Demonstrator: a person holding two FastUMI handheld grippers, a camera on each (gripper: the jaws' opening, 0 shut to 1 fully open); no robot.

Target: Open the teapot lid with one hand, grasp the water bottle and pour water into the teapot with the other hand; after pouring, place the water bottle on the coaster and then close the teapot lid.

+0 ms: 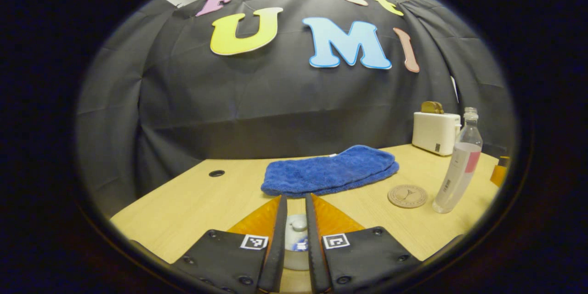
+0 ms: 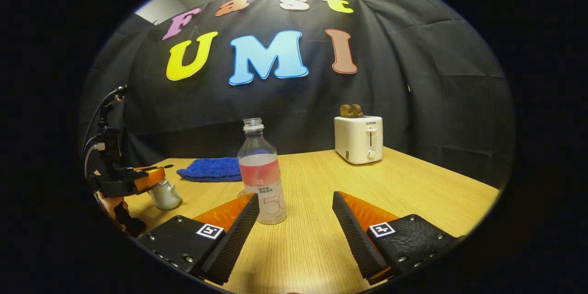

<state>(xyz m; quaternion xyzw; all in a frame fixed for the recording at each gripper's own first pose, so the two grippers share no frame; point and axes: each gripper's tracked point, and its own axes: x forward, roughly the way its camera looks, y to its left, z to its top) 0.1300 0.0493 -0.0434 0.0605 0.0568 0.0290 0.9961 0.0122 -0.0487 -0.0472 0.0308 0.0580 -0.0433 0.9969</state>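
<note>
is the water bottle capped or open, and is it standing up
Open and upright: the water bottle stands on the table with a bare, capless neck, partly filled.

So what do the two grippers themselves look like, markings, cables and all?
Each gripper, left and right, has two long ribbed wedge-shaped fingers on dark bolted plates, each plate carrying a square black-and-white marker. Seen from the right gripper view, the left gripper has a dark body with an orange part and looping cables.

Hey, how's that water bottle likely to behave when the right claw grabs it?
The water bottle stands tall and narrow, so a sideways nudge could tip it. It looks like thin clear plastic, likely to flex under squeezing. With no cap and partly full, tilting it may spill.
</note>
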